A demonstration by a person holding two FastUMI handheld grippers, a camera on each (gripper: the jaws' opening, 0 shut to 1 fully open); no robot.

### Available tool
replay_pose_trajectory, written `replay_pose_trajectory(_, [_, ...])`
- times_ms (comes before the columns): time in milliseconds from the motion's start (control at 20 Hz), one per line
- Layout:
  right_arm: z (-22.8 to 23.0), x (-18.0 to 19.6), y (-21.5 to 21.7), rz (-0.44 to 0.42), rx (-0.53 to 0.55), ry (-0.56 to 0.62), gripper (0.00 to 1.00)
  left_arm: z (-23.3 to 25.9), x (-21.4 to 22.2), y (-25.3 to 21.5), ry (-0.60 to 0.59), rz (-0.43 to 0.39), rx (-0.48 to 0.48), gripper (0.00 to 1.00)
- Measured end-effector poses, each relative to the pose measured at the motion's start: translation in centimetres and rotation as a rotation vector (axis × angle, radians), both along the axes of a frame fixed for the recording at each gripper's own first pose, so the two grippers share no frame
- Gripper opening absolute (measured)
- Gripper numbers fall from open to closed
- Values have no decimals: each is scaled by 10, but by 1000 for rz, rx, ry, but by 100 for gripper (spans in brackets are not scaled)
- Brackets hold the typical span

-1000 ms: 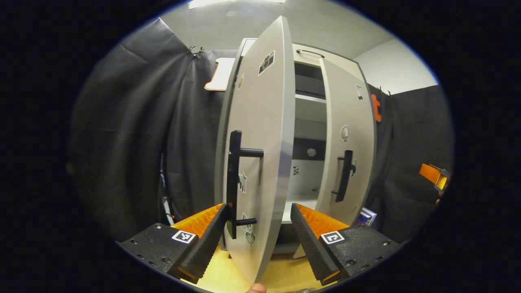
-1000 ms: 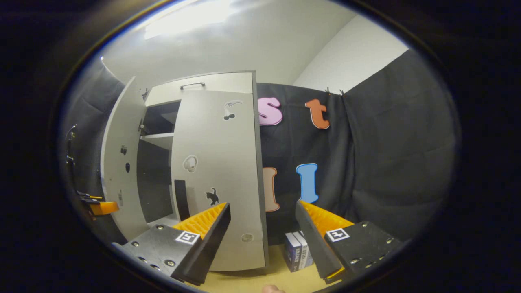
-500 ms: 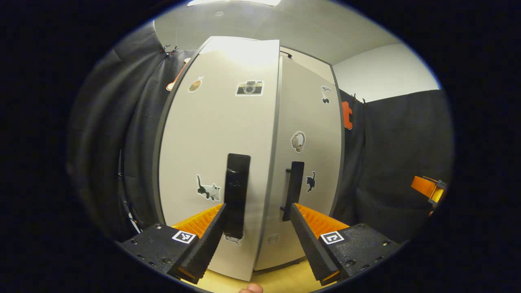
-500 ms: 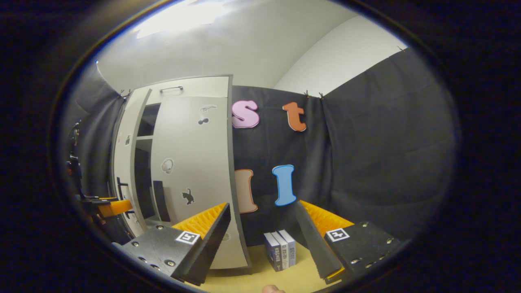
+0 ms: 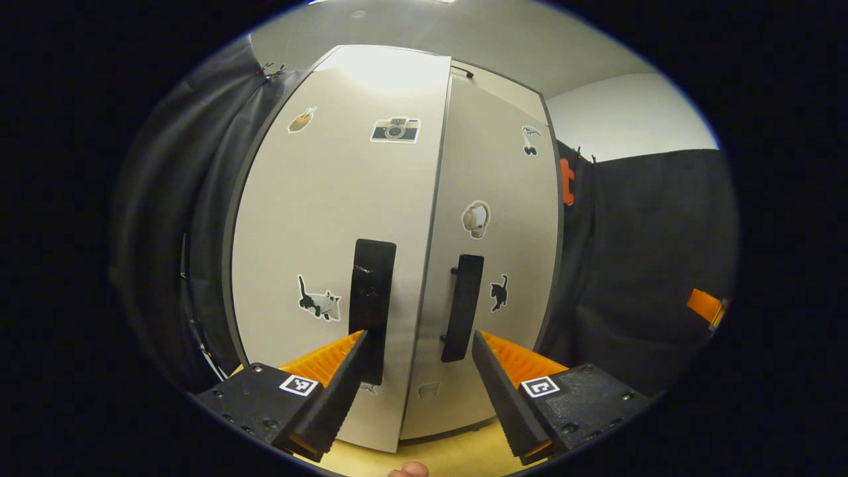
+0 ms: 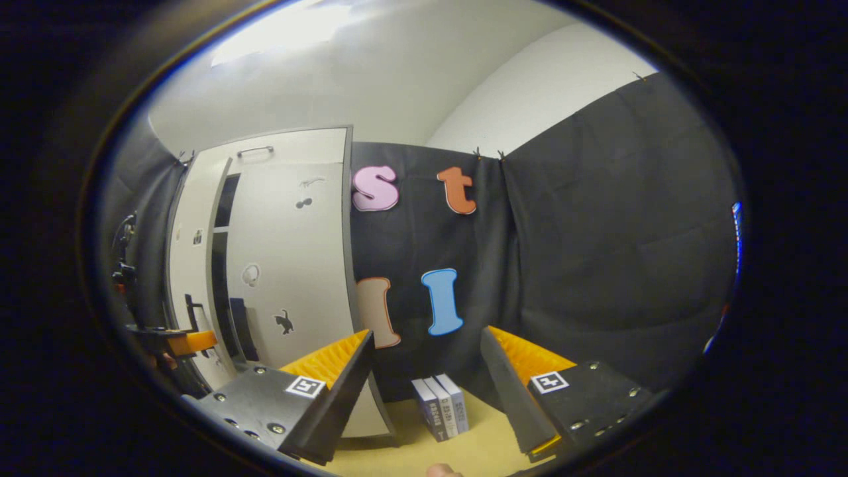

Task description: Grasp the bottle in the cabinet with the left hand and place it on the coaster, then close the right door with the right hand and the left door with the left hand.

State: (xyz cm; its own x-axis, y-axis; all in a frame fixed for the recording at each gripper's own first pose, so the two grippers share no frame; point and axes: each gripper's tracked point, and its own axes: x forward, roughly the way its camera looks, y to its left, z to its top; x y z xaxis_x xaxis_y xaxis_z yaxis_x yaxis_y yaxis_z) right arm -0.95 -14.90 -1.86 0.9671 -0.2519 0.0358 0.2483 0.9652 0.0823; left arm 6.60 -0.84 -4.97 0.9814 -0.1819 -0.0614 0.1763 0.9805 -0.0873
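Left gripper view: the left gripper [image 5: 419, 381] is gaping wide, empty, facing the left door [image 5: 331, 218], whose handle [image 5: 371, 308] is sitting just above its left finger. Beside it, the right door [image 5: 497, 252] is lying nearly flush. Right gripper view: the right gripper [image 6: 427, 391] is hanging open near books [image 6: 440, 414]; a narrow gap is showing between the doors.
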Motion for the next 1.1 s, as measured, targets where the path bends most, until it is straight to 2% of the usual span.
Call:
replay_pose_trajectory(100, [0, 1, 7, 29, 3, -2, 97, 0, 1, -2, 1, 8, 0, 96])
replay_pose_trajectory(150, [0, 2, 10, 43, 1, -1, 97, 1, 1, -1, 2, 14, -3, 91])
replay_pose_trajectory(200, [-1, 4, 14, 60, -2, 1, 97, 3, -1, 1, 1, 23, -3, 95])
replay_pose_trajectory(250, [-1, 5, 18, 76, -5, 3, 97, 6, -4, 3, -3, 31, -1, 95])
replay_pose_trajectory(300, [-1, 7, 22, 92, -7, 4, 97, 8, -8, 6, -9, 41, 3, 91])
replay_pose_trajectory(400, [-2, 12, 31, 124, -5, 6, 97, 14, -13, 15, -21, 65, 13, 91])
replay_pose_trajectory(450, [-3, 14, 36, 139, -4, 9, 97, 18, -15, 21, -30, 80, 18, 95])
replay_pose_trajectory(550, [-2, 20, 45, 168, -4, 11, 97, 25, -19, 32, -45, 105, 21, 95])
replay_pose_trajectory(600, [-1, 22, 50, 181, -3, 8, 97, 25, -23, 37, -46, 115, 19, 90])
replay_pose_trajectory(650, [0, 24, 55, 194, -1, 4, 93, 27, -28, 42, -48, 127, 16, 95])
replay_pose_trajectory(750, [2, 27, 66, 225, 11, 1, 97, 31, -35, 52, -49, 151, 13, 95])
replay_pose_trajectory(800, [3, 28, 71, 240, 18, 2, 93, 32, -39, 57, -48, 163, 16, 95])
replay_pose_trajectory(850, [6, 30, 77, 254, 21, 0, 96, 33, -44, 62, -44, 175, 21, 95])
replay_pose_trajectory(900, [9, 31, 80, 268, 23, -3, 93, 34, -49, 66, -39, 189, 31, 95])
replay_pose_trajectory(950, [13, 32, 84, 280, 27, -8, 97, 37, -54, 69, -36, 202, 42, 95])
replay_pose_trajectory(1100, [20, 39, 93, 305, 39, 0, 97, 49, -70, 77, -40, 243, 80, 95])
